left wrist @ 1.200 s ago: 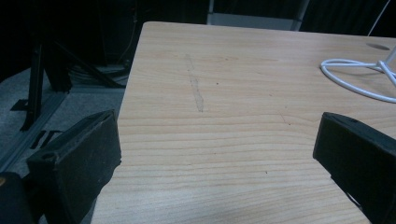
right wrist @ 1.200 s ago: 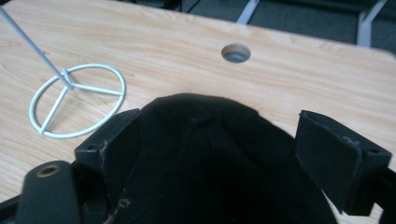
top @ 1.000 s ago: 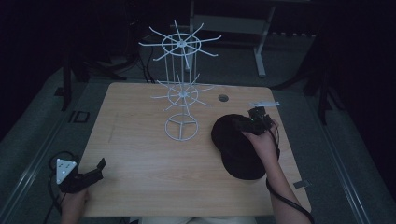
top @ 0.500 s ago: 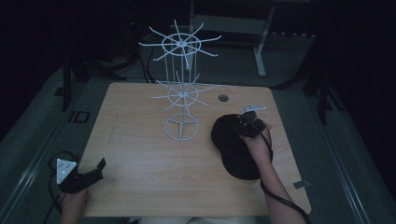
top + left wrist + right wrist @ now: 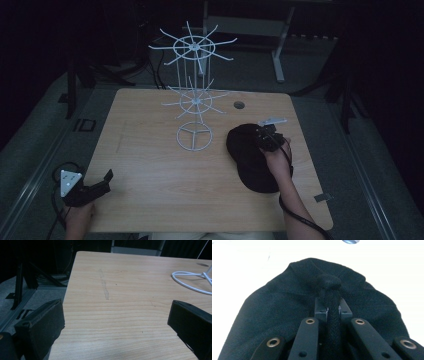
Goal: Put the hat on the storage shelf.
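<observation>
1. Two grippers work at a pale wooden table (image 5: 150, 200) in a dim room, one in each of the person's hands.
2. Right gripper (image 5: 265, 140): in the high view it sits on top of a black cap (image 5: 247, 157), which lies flat on the right half of the table, just right of the wire rack's base ring.
3. Its jaws have just been closing and now pinch a raised fold of the cap's black fabric; in the right gripper view (image 5: 329, 305) the pinched ridge of cloth (image 5: 332, 290) stands up between the two pads, with the rest of the cap (image 5: 274, 315) spread out below.
4. Right hand (image 5: 277, 162): it comes in from the bottom edge over the cap's near part, a cable trailing down the forearm.
5. Left gripper (image 5: 102, 182): it rests near the table's front left corner, well apart from the cap, jaws spread wide with nothing between them; the left gripper view (image 5: 116, 322) shows bare wood between the two black pads.
6. White wire rack (image 5: 195, 100): it stands upright at the middle of the table, with two tiers of spokes above a round base ring (image 5: 190, 280).
7. Small round hole (image 5: 239, 105): it lies in the tabletop behind the cap.
</observation>
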Action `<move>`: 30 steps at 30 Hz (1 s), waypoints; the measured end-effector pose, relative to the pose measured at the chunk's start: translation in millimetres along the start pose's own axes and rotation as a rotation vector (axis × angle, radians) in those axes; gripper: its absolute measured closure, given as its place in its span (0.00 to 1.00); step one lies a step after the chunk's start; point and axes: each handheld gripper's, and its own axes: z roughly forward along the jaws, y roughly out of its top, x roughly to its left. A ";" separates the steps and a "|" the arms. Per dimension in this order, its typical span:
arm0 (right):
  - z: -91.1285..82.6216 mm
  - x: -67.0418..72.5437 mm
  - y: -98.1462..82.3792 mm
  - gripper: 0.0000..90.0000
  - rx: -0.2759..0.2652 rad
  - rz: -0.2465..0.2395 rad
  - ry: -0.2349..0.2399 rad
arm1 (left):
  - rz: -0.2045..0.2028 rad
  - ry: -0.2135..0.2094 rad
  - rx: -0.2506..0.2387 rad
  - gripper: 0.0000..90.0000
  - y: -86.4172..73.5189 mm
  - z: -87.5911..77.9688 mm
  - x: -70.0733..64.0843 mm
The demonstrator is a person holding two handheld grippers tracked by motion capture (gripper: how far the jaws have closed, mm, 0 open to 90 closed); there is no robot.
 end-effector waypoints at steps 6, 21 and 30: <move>-18.8 -3.6 1.3 0.93 -0.061 0.008 -0.005 | 0.002 -0.004 -0.004 0.02 -0.1 -0.2 -0.2; -87.8 -9.0 -3.6 0.93 -0.267 0.048 0.018 | 0.004 0.002 -0.001 0.02 0.0 0.2 -0.8; -145.8 -3.6 6.8 0.93 -0.409 0.035 0.062 | 0.001 0.004 0.003 0.02 0.2 0.4 -0.1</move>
